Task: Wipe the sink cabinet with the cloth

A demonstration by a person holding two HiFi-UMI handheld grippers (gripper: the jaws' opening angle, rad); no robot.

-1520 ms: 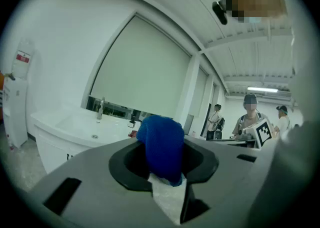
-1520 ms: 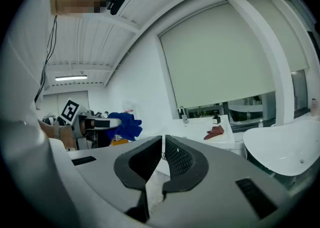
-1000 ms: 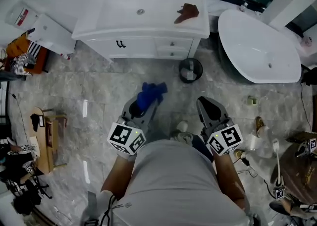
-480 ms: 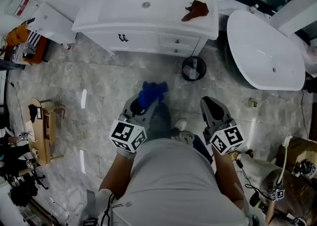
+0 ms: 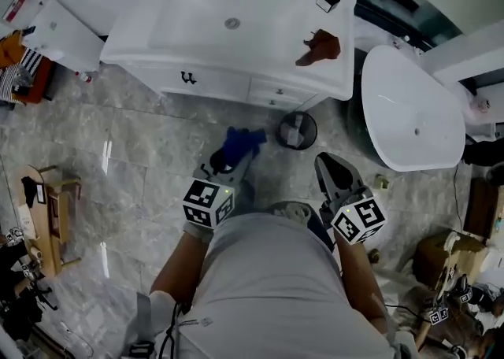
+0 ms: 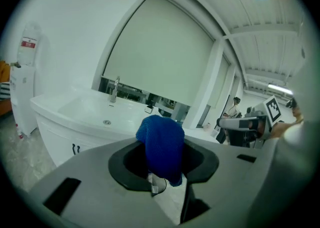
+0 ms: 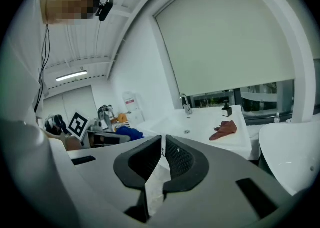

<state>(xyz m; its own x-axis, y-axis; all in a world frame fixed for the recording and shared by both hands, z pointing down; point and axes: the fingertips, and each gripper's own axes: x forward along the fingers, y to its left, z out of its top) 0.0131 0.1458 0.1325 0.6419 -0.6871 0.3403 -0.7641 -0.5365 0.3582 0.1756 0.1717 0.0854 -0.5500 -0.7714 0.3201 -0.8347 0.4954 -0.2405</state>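
The white sink cabinet is looming larger in the upper frame as the person is approaching. The left gripper is clamping the bunched blue cloth at centre, and the right gripper is hanging closed and empty.

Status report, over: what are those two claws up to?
Left gripper shut on blue cloth. Right gripper shut, empty. Cabinet ahead, cloth not on it. Bin on floor before it.

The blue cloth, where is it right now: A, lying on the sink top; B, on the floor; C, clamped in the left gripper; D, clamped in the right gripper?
C: the left gripper has its jaws closed on the blue cloth; the right gripper is shut and empty.
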